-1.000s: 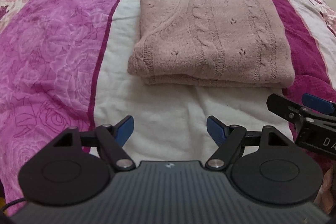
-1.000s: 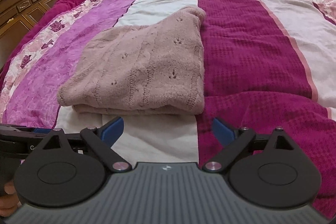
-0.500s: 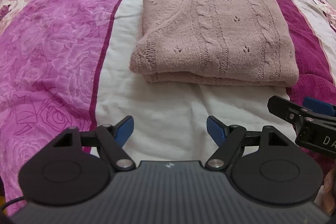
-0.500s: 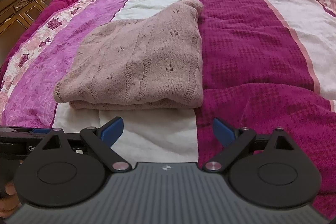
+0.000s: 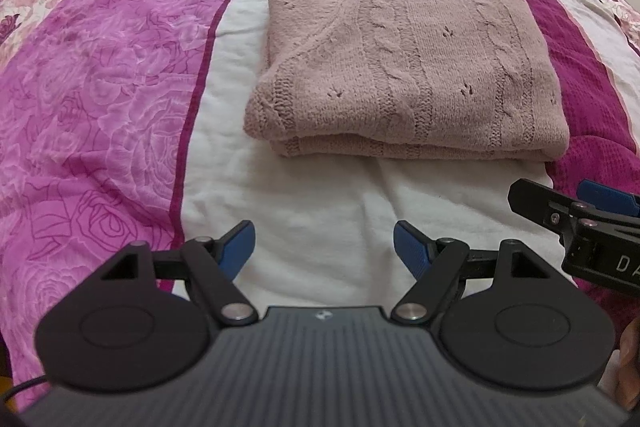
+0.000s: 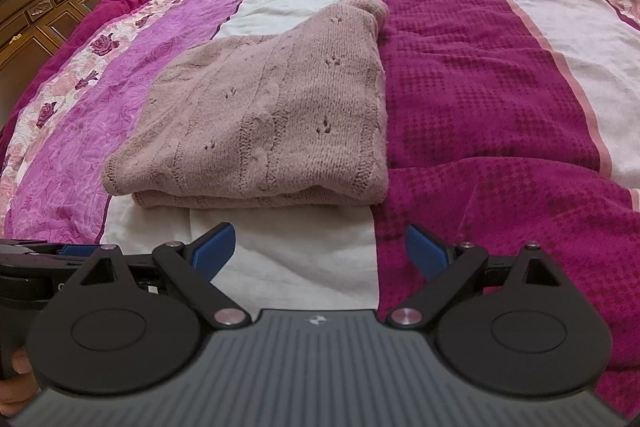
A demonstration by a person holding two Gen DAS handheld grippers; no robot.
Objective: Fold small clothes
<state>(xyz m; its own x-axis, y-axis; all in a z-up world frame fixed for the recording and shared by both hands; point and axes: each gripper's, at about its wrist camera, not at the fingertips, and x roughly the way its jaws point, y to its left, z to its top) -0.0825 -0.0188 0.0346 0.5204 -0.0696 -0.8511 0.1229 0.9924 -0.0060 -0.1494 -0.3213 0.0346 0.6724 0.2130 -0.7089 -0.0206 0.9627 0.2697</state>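
Little can be read. At the right edge of the left wrist view, white capitals "DA" stand on the black body of the right gripper (image 5: 592,201); the frame edge cuts off the rest of the word. At the left edge of the right wrist view, part of one white letter shows on the black body of the left gripper (image 6: 60,250), too cut off to read. A small white emblem, not lettering, sits at the top centre of each camera's own grey ribbed housing.
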